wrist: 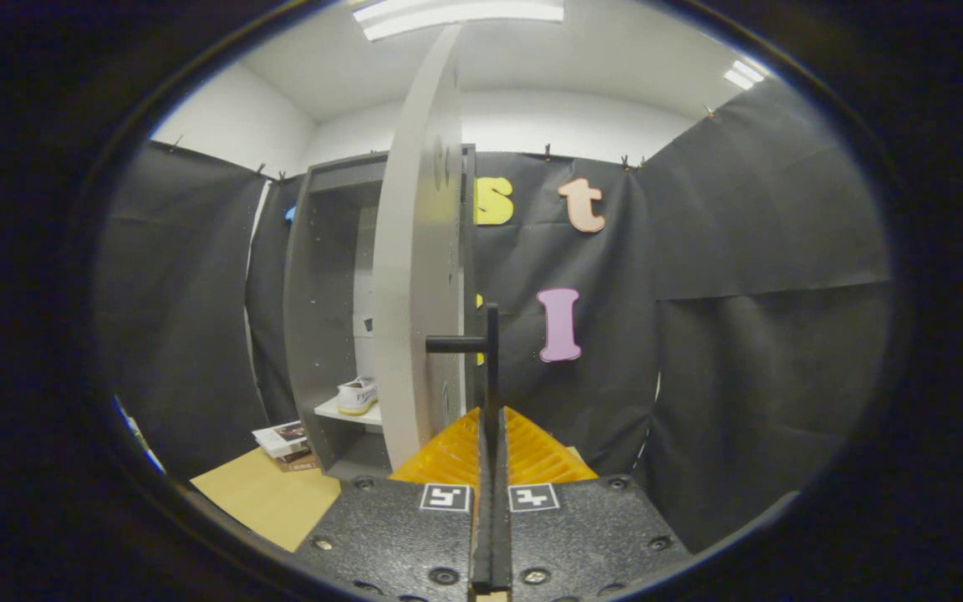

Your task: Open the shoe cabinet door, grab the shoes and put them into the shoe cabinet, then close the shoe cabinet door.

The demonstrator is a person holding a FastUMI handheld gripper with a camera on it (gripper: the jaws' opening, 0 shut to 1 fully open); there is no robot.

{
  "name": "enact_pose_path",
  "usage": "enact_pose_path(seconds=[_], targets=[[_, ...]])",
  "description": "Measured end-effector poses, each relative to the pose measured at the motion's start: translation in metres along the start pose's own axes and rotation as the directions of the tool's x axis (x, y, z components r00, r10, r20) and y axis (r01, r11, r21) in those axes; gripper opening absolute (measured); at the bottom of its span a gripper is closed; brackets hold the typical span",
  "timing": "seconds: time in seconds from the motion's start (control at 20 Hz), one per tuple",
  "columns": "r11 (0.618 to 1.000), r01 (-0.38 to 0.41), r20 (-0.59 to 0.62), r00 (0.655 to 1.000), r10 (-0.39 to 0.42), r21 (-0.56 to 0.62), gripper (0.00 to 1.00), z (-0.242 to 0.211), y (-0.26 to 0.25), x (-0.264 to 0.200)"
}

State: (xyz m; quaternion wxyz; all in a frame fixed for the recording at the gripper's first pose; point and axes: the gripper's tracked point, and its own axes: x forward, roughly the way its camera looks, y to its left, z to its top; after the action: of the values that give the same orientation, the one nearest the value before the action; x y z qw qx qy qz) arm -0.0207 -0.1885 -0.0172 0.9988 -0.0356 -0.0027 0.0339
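Observation:
The grey shoe cabinet [318, 284] stands open, and its door [419, 276] swings out towards me, seen nearly edge-on. A black bar handle [491, 351] stands off the door's face on a short post. My gripper [491, 415] is shut on the lower part of that bar, one yellow finger [452, 451] pressing on each side. A white shoe [358, 395] with a yellowish sole rests on a pale shelf [338, 412] inside the cabinet, beyond the door and to the left of the fingers.
A small stack of magazines [285, 439] lies on the tan floor [268, 497] by the cabinet's left foot. Black cloth walls close in on the left, behind and to the right.

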Motion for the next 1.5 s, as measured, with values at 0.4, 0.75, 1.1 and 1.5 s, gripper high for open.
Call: enact_pose_path(seconds=[0.4, 0.75, 1.1, 1.5], targets=[[0.999, 0.048, 0.002, 0.999, -0.048, -0.007, 0.16, -0.010, -0.006, -0.033], [0.995, 0.073, 0.027, 0.997, -0.075, 0.074, 0.98, -0.042, 0.028, -0.084], [0.999, 0.000, -0.030, 1.000, 0.002, 0.054, 0.99, -0.118, 0.095, -0.098], [0.992, -0.120, -0.115, 0.986, 0.123, 0.037, 0.99, -0.208, 0.184, -0.070]])
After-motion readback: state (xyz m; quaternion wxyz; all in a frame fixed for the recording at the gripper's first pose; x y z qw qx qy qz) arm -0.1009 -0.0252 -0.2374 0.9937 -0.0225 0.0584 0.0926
